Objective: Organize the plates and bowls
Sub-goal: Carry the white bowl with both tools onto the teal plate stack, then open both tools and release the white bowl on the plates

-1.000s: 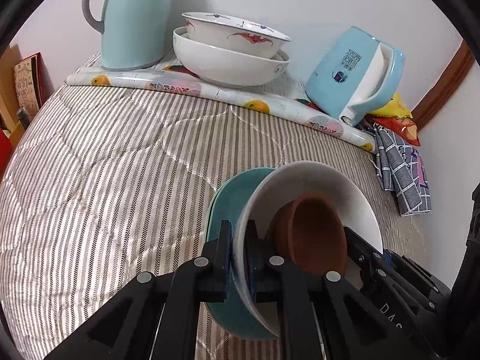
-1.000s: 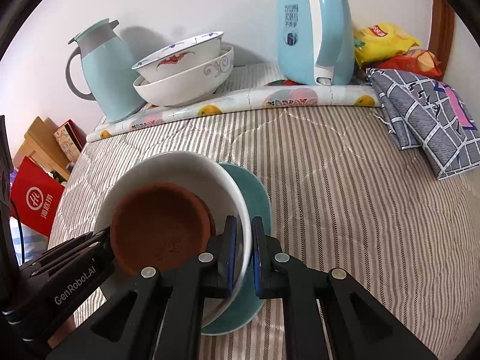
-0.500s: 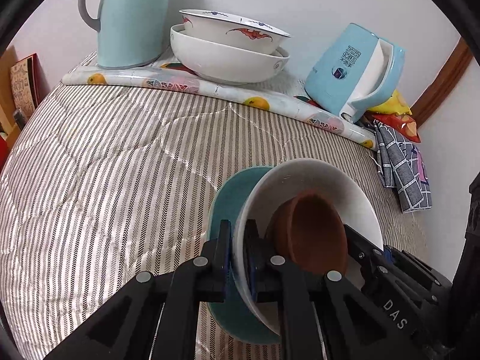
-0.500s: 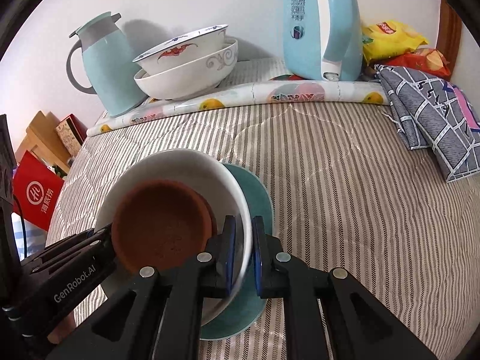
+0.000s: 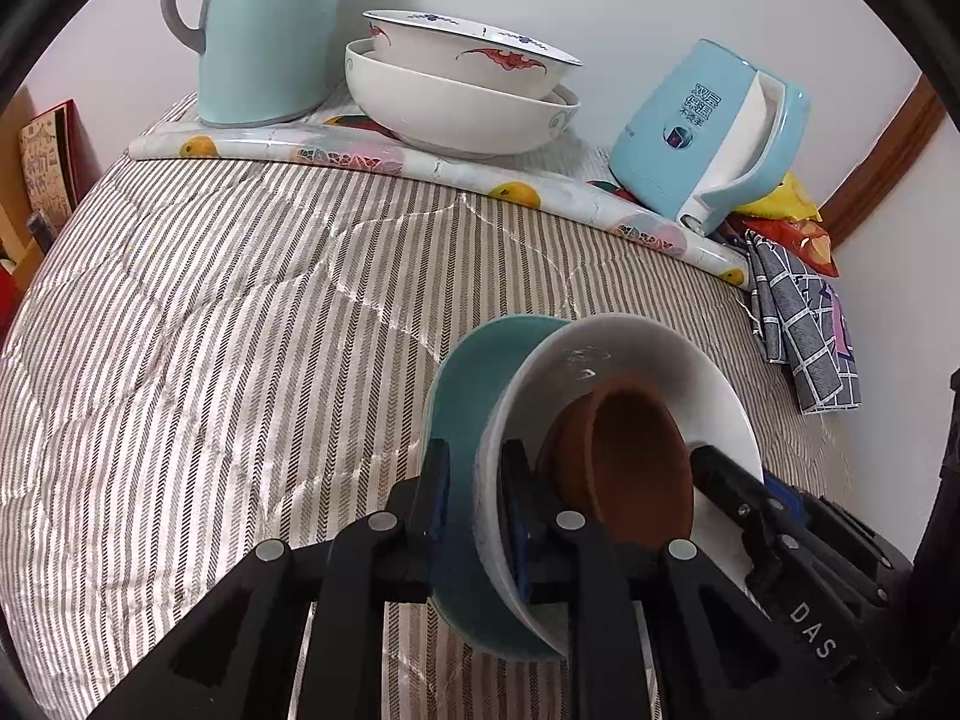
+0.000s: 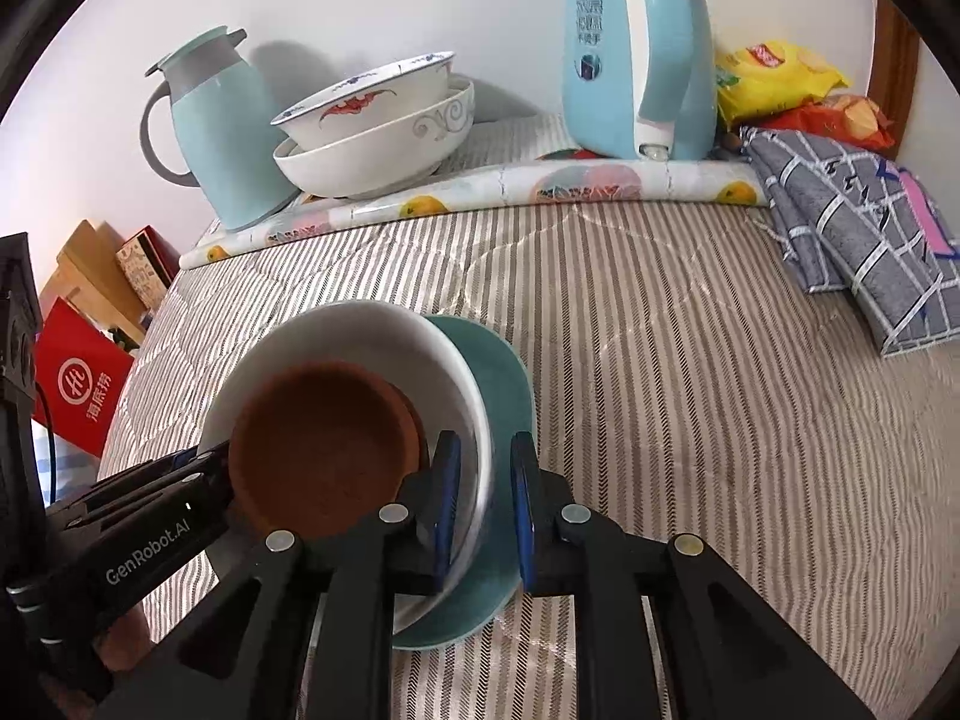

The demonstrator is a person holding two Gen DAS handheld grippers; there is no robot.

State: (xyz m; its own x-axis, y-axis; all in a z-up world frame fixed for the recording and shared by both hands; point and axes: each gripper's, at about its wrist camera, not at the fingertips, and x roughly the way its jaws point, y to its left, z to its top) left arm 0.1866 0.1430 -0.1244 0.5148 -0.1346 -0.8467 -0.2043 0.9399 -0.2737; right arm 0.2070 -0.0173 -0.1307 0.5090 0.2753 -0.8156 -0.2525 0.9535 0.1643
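- A stack of three dishes sits on the striped quilt (image 5: 210, 324): a teal plate (image 5: 474, 372) at the bottom, a white bowl (image 5: 636, 348) on it, and a brown bowl (image 5: 636, 468) nested inside the white one.
- The left gripper (image 5: 474, 480) straddles the near-left rim of the stack. One blue-padded finger stands outside the teal plate and the other inside the white bowl, just beside the brown bowl.
- Its jaws have just been opening, with both rims between them. A gap shows in the right view between pad and plate, so the grip looks released on this side.
- The right gripper (image 6: 485, 486) straddles the opposite rim, one finger inside the white bowl (image 6: 360, 330) next to the brown bowl (image 6: 324, 438), the other outside over the teal plate (image 6: 504, 372).
- Its jaws too have just been opening. The rims stand between them, and clear space shows between the outer pad and the plate, so nothing is clamped.
- Each gripper shows in the other's view at the far side of the stack.
- At the back of the bed a fruit-print mat (image 5: 420, 165) carries a pale blue jug (image 5: 270, 30), two stacked bowls (image 5: 456, 102) and a blue kettle (image 5: 708, 132).
- A grey checked cloth (image 6: 858, 228) lies on the quilt to the right of the mat, with snack bags (image 6: 774, 78) behind it.
- The stack lies well apart from the mat, near the front of the quilt.
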